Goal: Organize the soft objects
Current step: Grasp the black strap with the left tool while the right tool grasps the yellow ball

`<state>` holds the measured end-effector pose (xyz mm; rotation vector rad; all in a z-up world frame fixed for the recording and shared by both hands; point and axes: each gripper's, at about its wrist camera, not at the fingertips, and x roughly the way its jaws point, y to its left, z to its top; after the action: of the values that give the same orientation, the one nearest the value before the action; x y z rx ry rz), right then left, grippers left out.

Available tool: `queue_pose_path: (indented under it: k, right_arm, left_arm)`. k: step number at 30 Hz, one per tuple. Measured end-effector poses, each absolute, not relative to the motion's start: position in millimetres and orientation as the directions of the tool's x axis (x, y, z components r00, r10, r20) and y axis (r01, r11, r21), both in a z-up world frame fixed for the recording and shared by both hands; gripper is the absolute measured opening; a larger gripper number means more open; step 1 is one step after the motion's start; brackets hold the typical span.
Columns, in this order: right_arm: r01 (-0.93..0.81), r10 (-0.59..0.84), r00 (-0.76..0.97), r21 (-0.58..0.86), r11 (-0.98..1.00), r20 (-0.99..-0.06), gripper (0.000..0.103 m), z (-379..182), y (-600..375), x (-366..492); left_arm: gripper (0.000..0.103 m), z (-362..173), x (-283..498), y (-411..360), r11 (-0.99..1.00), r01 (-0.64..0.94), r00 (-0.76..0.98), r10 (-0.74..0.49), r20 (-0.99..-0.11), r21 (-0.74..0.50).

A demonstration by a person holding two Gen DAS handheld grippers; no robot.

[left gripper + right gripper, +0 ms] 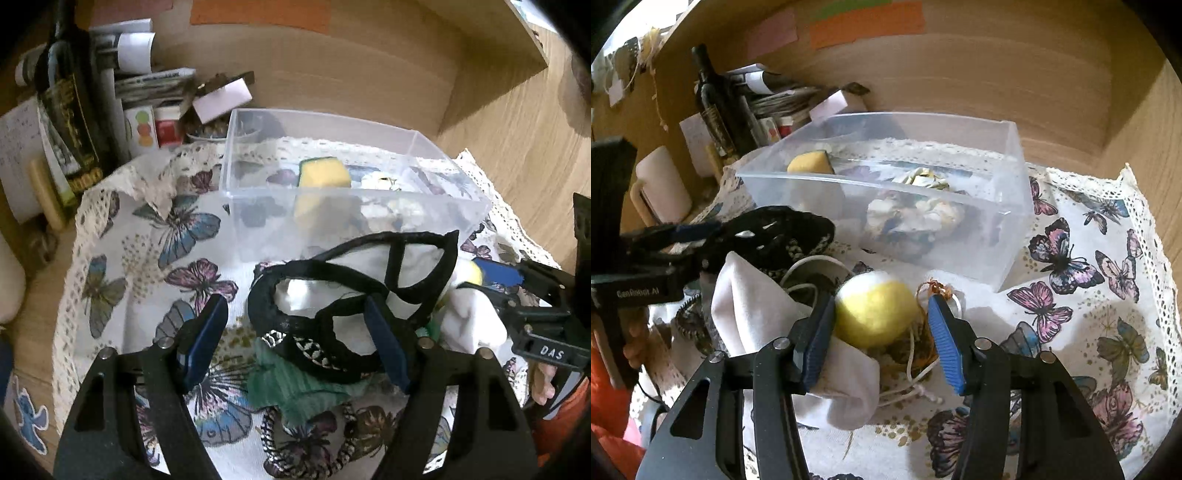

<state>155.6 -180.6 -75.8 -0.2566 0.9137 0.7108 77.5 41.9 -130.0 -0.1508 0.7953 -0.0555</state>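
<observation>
Black strap garment (351, 295) lies long axis left-right under the wide left tool (299, 343); the right tool (882, 328) gapes around the yellow ball (875, 314).

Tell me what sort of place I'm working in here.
Probably a home desk or shelf nook: a butterfly tablecloth with lace edging covers a wooden surface, a wine bottle and stacked papers crowd the corner, and a clear plastic box holds a sponge.

A lived-in home: a butterfly tablecloth (1089, 295) with lace edging covers a wooden table (517, 122), with a wine bottle (714, 107) and stacked papers (155, 83) behind.
</observation>
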Motion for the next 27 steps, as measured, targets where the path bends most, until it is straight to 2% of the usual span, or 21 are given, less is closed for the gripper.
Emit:
queue_pose_path:
  k: [2,3,11,27]
  right_arm:
    - [-0.655,0.455,0.404,0.097,0.749,-0.793,0.038,-75,-182,156]
    - [-0.654,0.453,0.397,0.099,0.75,-0.798,0.037,-75,-183,157]
    - [-0.651,0.466,0.402,0.112,0.751,-0.788,0.034,-72,-182,156]
    - [-0.578,0.479,0.567,0.091,0.811,-0.67,0.034,-21,-215,158]
  left_arm:
    - [0.058,-130,77,44,0.982,0.011,0.691,-0.144,-0.709,-0.189]
    - [0.051,-131,76,45,0.979,0.019,0.683,-0.16,-0.713,-0.202]
    - [0.02,-127,63,44,0.991,-0.017,0.71,-0.079,-0.7,-0.129]
    - [0.016,-43,49,44,0.998,-0.031,0.852,0.0,-0.524,-0.051]
